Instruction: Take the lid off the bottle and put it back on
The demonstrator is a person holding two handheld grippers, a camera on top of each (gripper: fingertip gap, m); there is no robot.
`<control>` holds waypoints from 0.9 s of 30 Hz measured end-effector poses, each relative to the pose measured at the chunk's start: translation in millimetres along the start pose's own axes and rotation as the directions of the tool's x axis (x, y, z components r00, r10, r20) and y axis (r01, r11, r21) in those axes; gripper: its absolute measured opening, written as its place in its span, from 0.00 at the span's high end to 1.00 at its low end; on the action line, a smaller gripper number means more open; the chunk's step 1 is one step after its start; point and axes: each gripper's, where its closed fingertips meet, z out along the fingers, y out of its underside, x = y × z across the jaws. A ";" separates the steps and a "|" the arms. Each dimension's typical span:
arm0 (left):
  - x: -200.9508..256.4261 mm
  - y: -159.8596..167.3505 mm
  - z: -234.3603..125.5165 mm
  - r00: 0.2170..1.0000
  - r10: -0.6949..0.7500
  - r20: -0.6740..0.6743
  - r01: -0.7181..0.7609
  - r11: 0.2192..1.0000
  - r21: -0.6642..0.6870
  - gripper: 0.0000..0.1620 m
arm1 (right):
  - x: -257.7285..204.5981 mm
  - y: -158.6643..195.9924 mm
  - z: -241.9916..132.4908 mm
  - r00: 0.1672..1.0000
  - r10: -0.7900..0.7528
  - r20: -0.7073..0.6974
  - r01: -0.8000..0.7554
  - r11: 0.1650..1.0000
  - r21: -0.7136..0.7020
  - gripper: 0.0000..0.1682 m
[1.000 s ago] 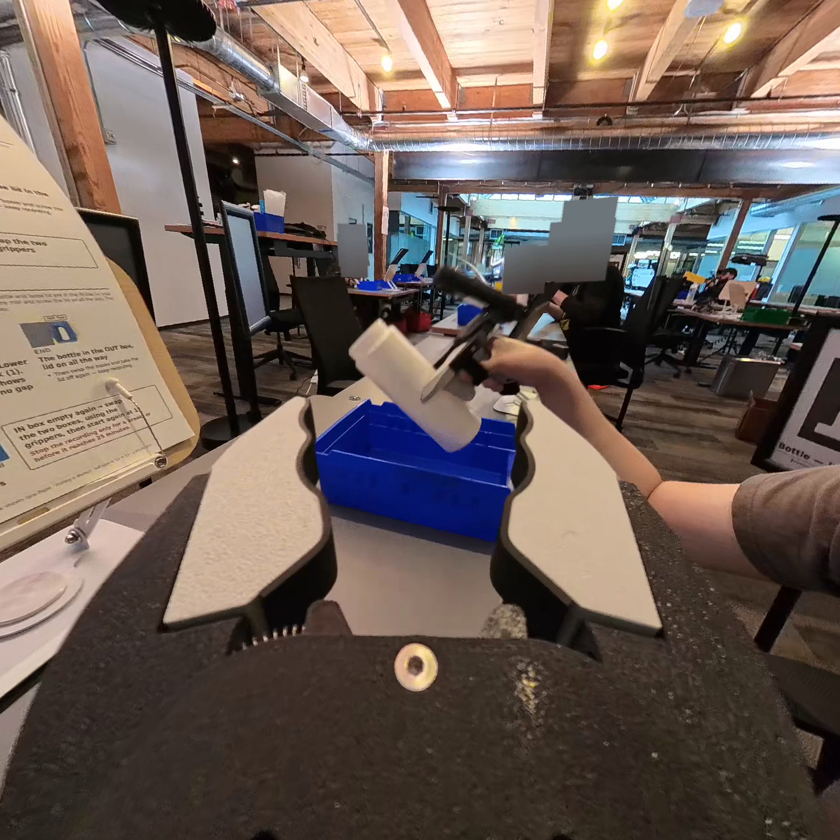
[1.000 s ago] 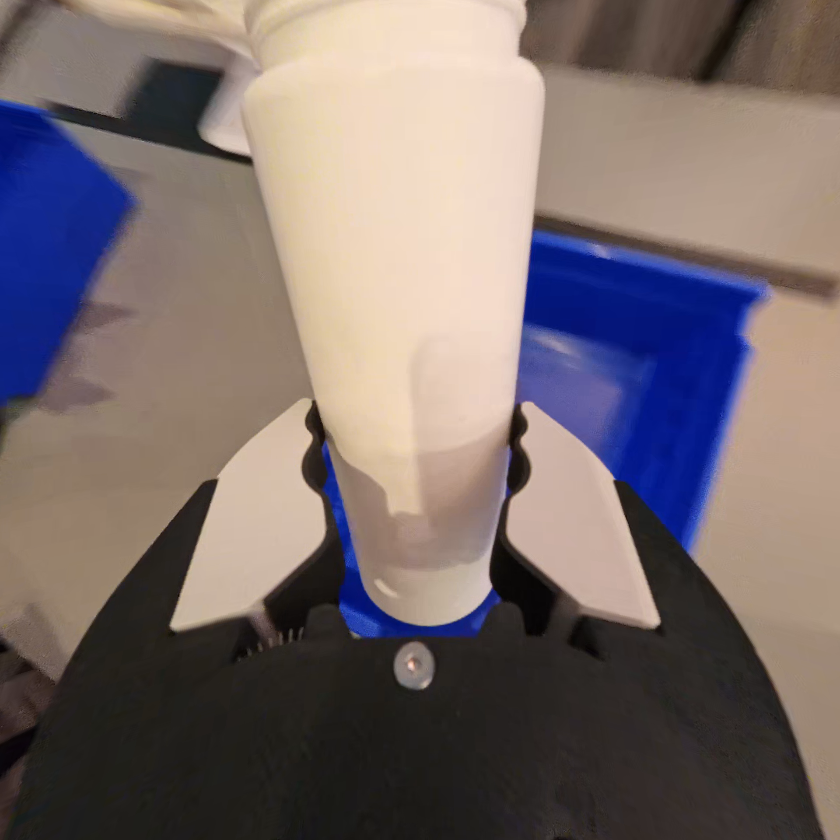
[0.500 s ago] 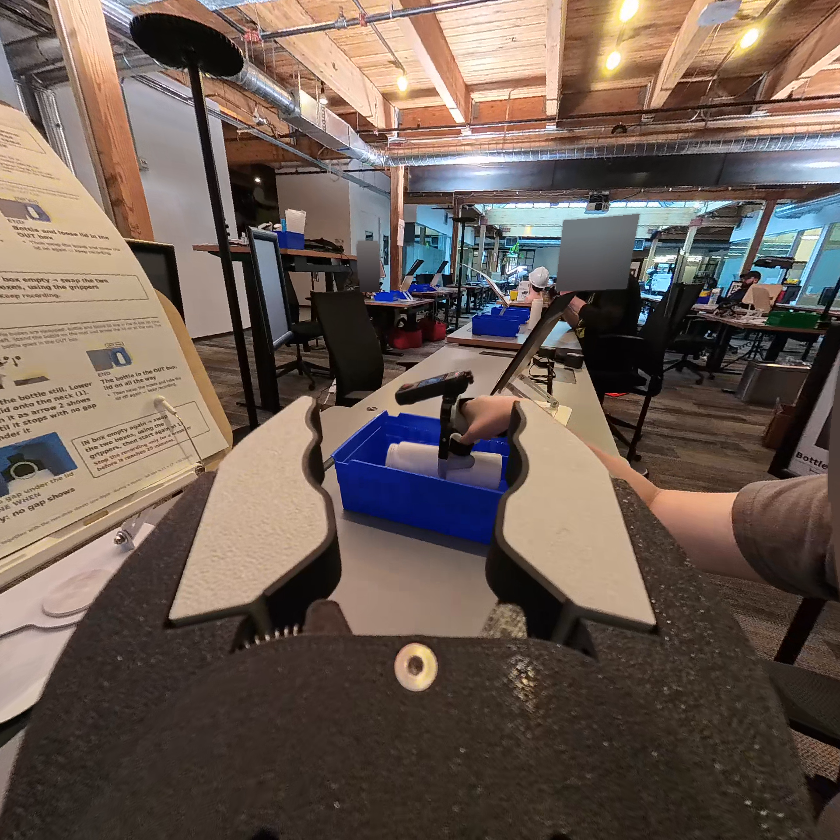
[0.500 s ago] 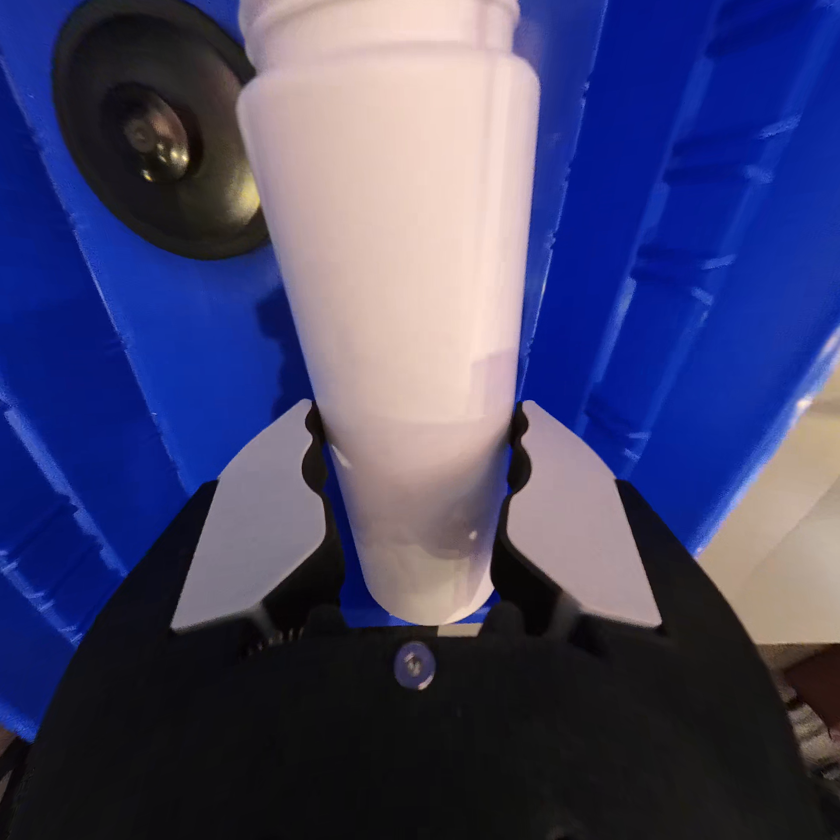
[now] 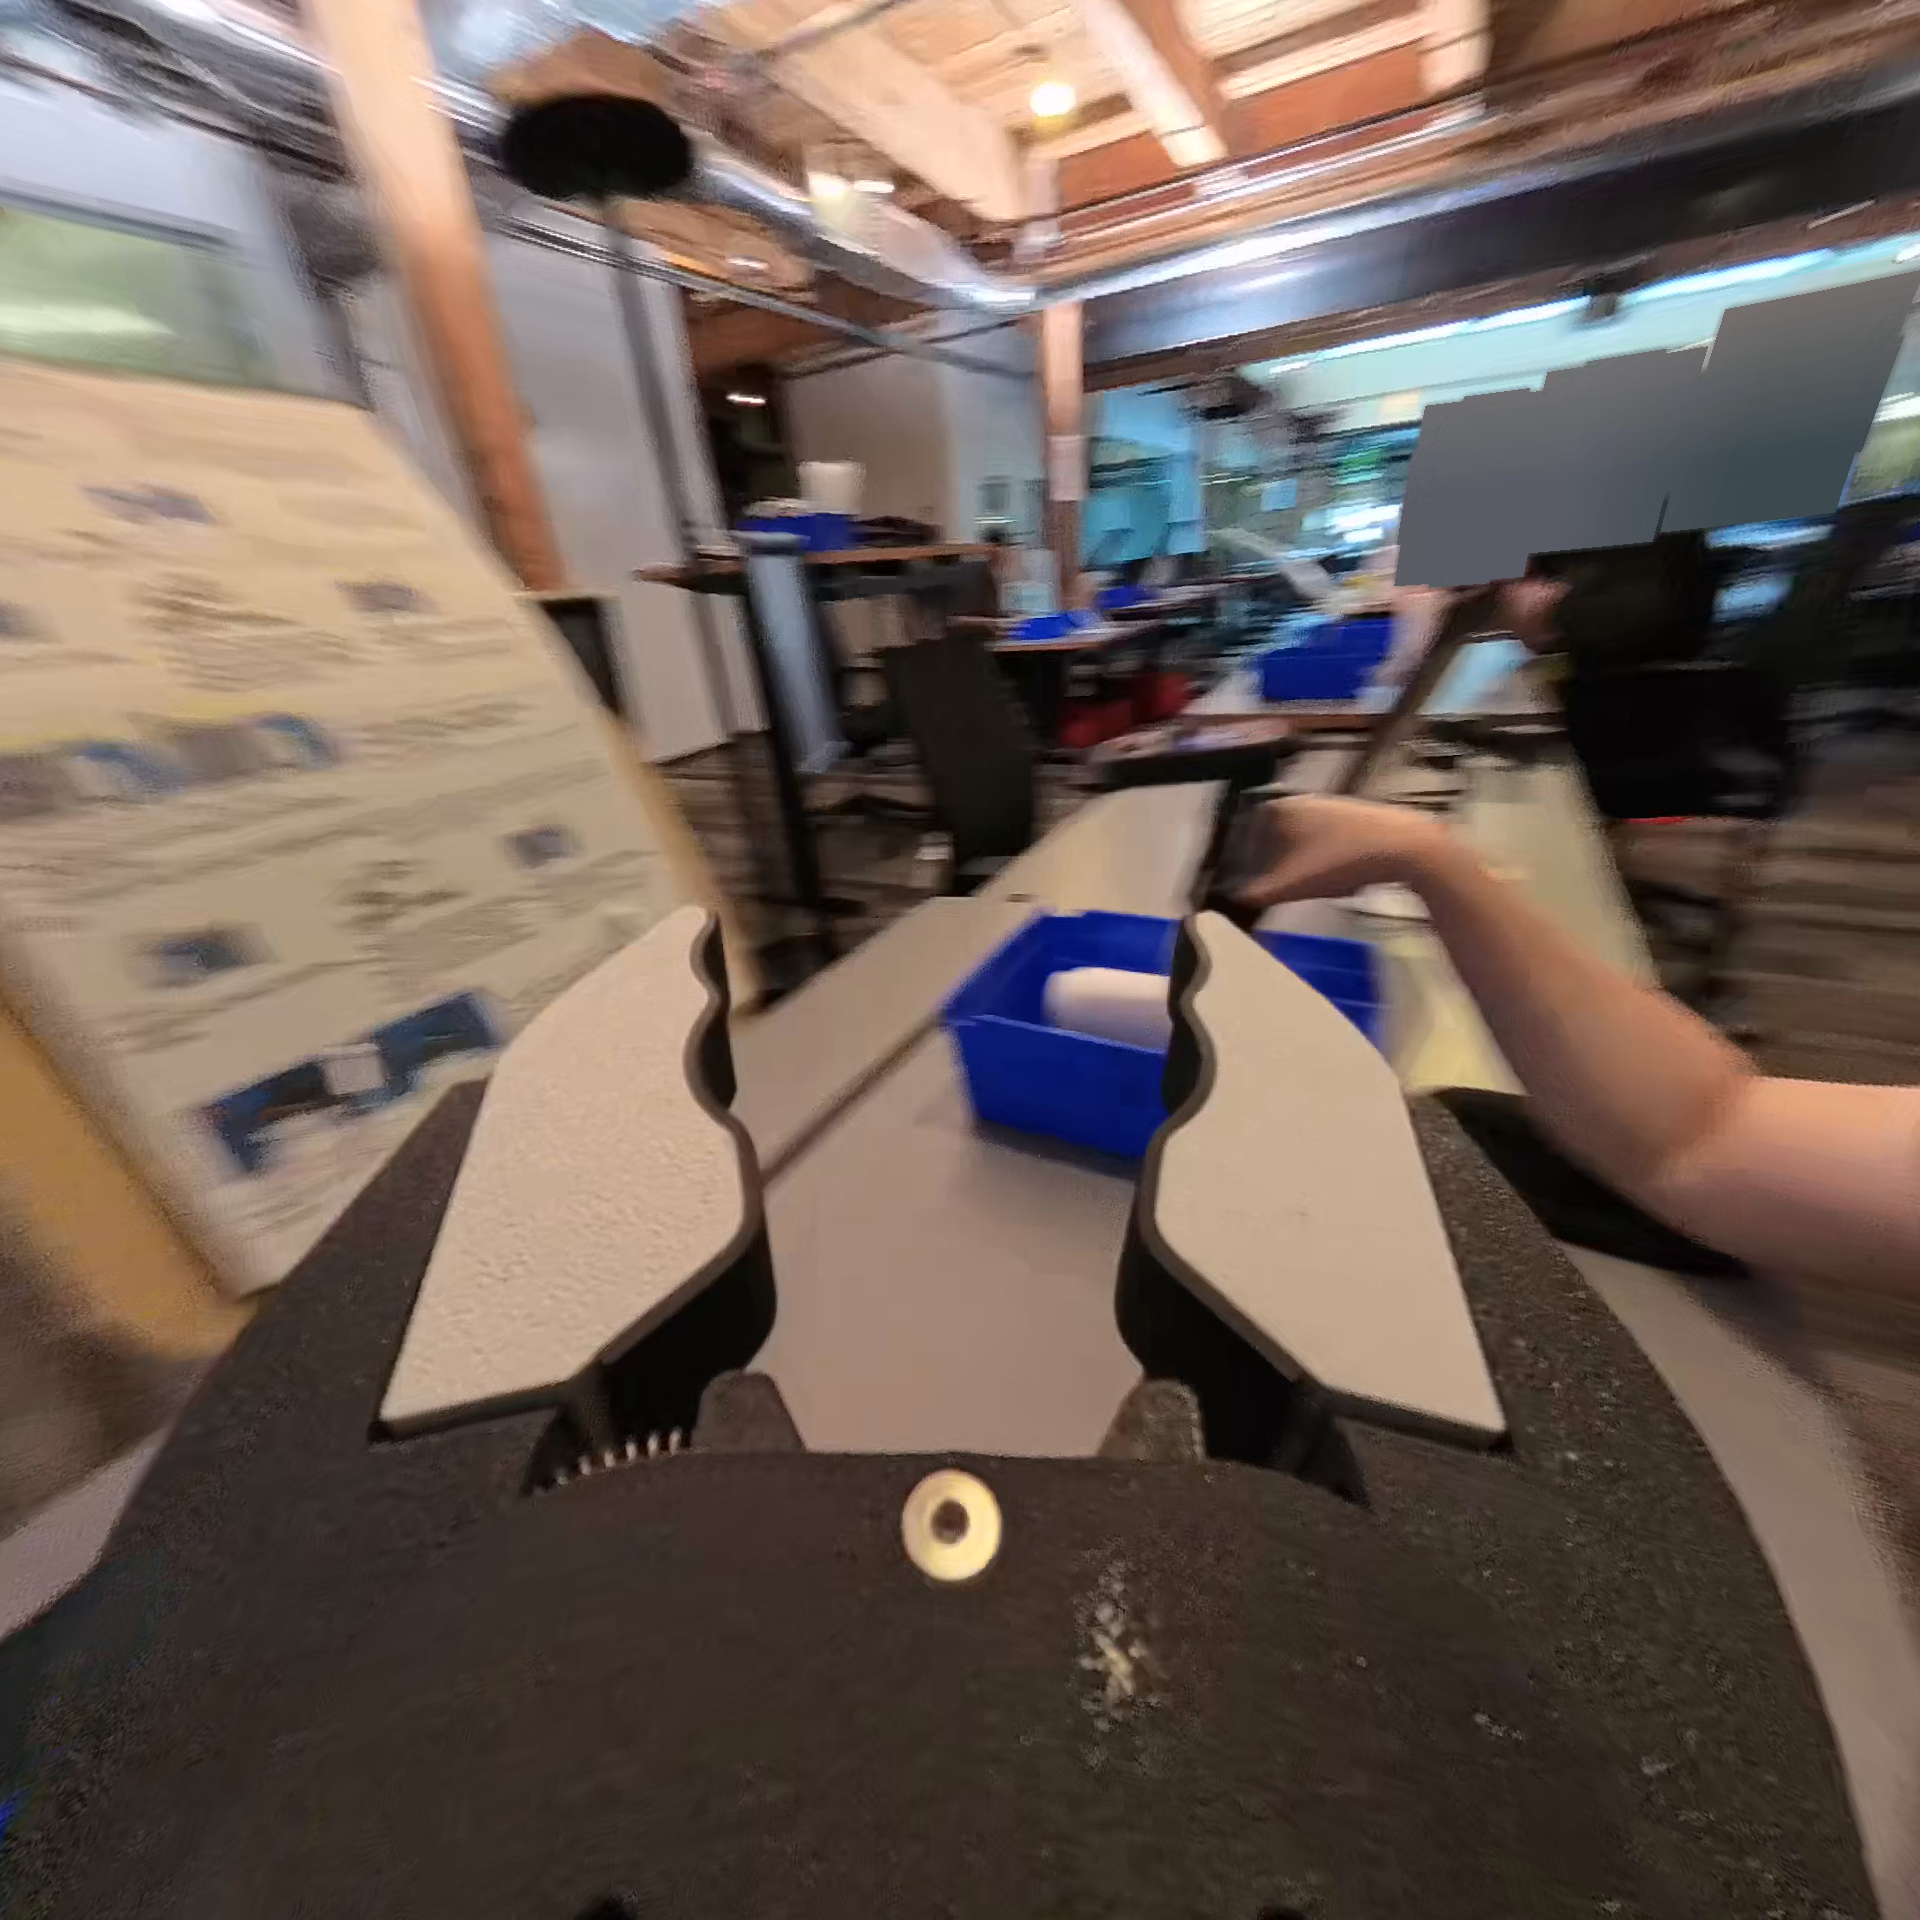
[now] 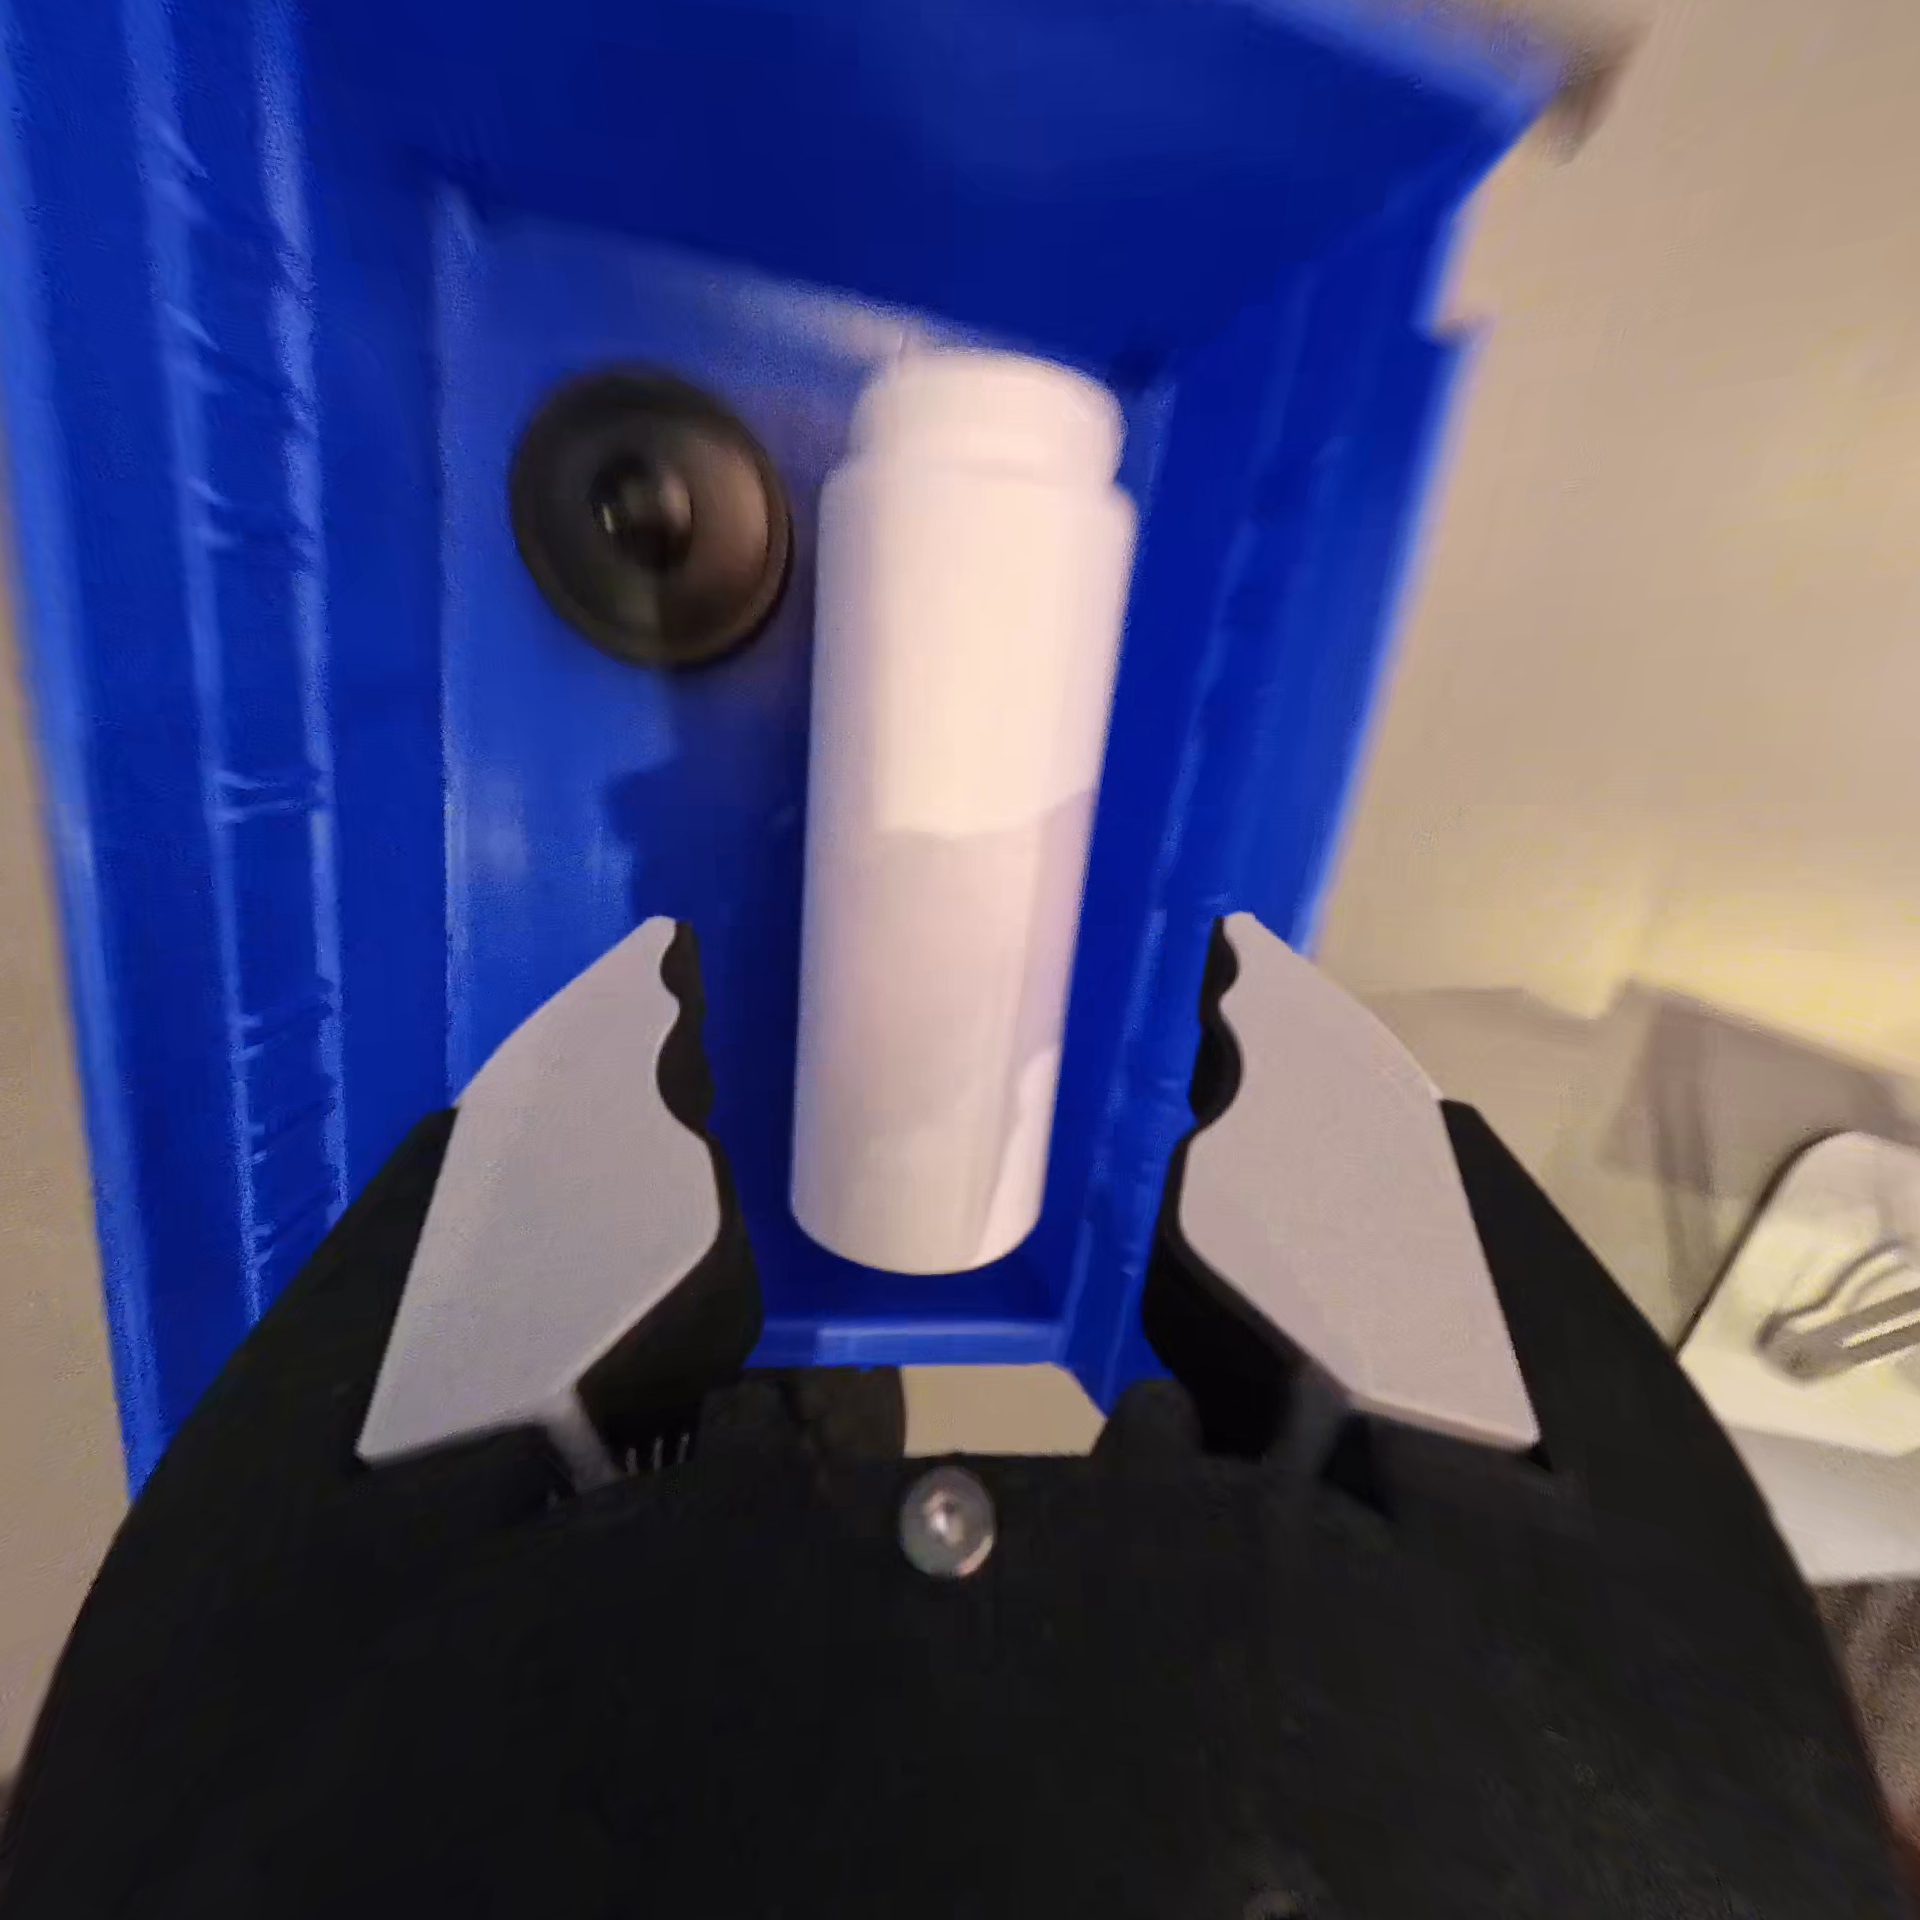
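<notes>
A white bottle (image 6: 961,821) with its white lid (image 6: 987,421) on lies on its side in a blue bin (image 6: 260,623). My right gripper (image 6: 951,945) is open and empty, just above the bottle's base end, apart from it. In the left wrist view the bottle (image 5: 1107,1003) shows in the blue bin (image 5: 1049,1070) on the grey table (image 5: 935,1268), partly hidden by my finger. My left gripper (image 5: 945,945) is open and empty, held back from the bin. The right gripper (image 5: 1226,842) shows above the bin in a person's hand, blurred.
A black round disc (image 6: 649,525) is fixed to the bin floor left of the bottle. A slanted instruction board (image 5: 260,779) stands at the table's left. A person's forearm (image 5: 1621,1101) reaches in from the right. Chairs and desks stand beyond the table.
My right gripper has laid the bottle in the blue bin, opened and pulled back up from it. My left gripper has swung a little to the left; its view is blurred.
</notes>
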 end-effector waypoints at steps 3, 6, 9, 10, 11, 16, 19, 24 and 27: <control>-59.8 -19.0 -57.3 0.910 0.152 0.386 -0.126 0.988 -0.091 0.53 | 30.1 -15.8 -37.4 0.997 0.046 -0.065 -0.029 0.969 0.247 0.45; -111.7 -17.1 -123.8 0.687 0.289 0.666 -0.121 0.950 -0.287 0.52 | 65.0 7.5 -19.2 0.991 0.105 -0.087 -0.089 0.982 0.165 0.46; -134.8 -0.6 -161.7 0.592 0.327 0.736 -0.015 0.918 -0.396 0.51 | 72.6 32.0 19.7 0.990 0.143 0.012 -0.143 0.990 0.004 0.48; -138.7 2.5 -167.2 0.588 0.334 0.736 -0.003 0.911 -0.411 0.52 | 72.4 38.9 31.4 0.988 0.151 0.041 -0.149 0.988 -0.045 0.53; -142.4 1.5 -173.1 0.569 0.345 0.747 -0.012 0.911 -0.412 0.55 | 72.4 46.0 41.7 0.985 0.160 0.058 -0.154 0.983 -0.097 0.57; -159.3 50.2 -197.5 0.585 0.290 0.757 0.227 0.838 -0.496 0.56 | 44.8 65.4 65.2 0.941 0.214 0.262 -0.144 0.955 -0.260 0.90; -179.5 100.2 -216.6 0.589 0.320 0.742 0.376 0.704 -0.602 0.61 | 40.8 67.2 66.9 0.938 0.217 0.269 -0.136 0.948 -0.288 0.96; -197.8 180.9 -239.7 0.602 0.233 0.764 0.619 0.468 -0.631 0.65 | 40.7 67.7 68.5 0.941 0.225 0.255 -0.145 0.944 -0.297 0.95; -202.1 208.4 -247.9 0.576 0.165 0.801 0.702 0.402 -0.588 0.67 | 39.5 69.2 72.4 0.940 0.231 0.252 -0.146 0.938 -0.315 0.96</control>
